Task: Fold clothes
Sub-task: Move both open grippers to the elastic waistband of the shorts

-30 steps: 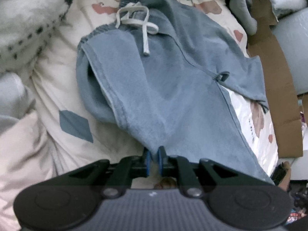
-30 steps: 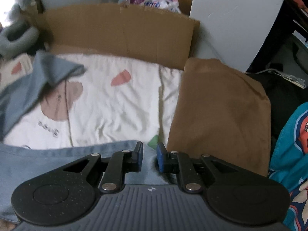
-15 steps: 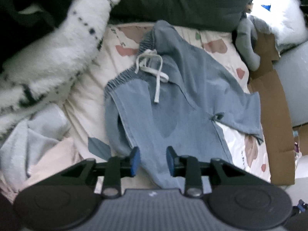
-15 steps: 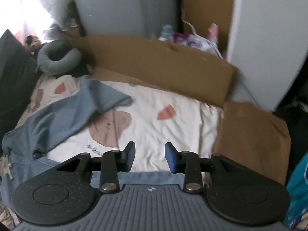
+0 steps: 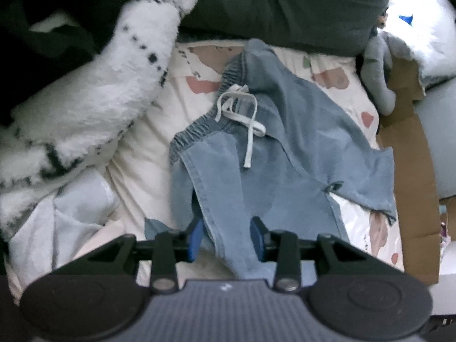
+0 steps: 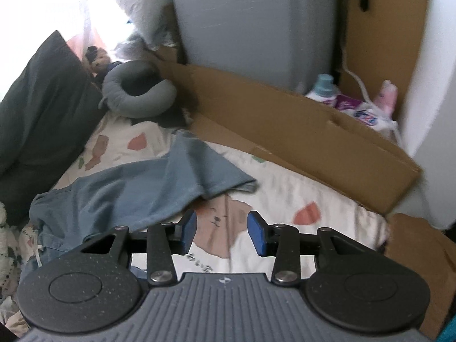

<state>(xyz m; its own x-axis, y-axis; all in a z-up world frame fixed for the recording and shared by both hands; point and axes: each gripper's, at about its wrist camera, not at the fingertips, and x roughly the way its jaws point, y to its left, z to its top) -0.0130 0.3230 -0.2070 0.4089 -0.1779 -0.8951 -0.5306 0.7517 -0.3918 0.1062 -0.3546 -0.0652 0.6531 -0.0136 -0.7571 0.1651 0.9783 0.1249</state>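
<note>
Light blue denim shorts point(image 5: 256, 165) with an elastic waistband and a white drawstring point(image 5: 245, 114) lie spread on a patterned bedsheet point(image 5: 142, 154). My left gripper point(image 5: 226, 238) hovers above the near leg hem; its jaws are opening, and the cloth seen between the blue pads lies below them, untouched. In the right wrist view the far leg of the shorts point(image 6: 159, 188) lies folded over to the left. My right gripper point(image 6: 222, 233) is above the bare sheet point(image 6: 285, 199), jaws opening, with nothing between them.
A fluffy white blanket with black marks point(image 5: 94, 85) and a dark pillow point(image 5: 285, 5) border the shorts. A grey neck pillow point(image 6: 136, 91), cardboard sheets point(image 6: 285, 125), a brown cushion point(image 6: 421, 256) and bottles point(image 6: 325, 88) stand along the bed's far side.
Both grippers have let go of the shorts' hem, opened and lifted away. The right one swung up so that more of the bed and the far leg show.
</note>
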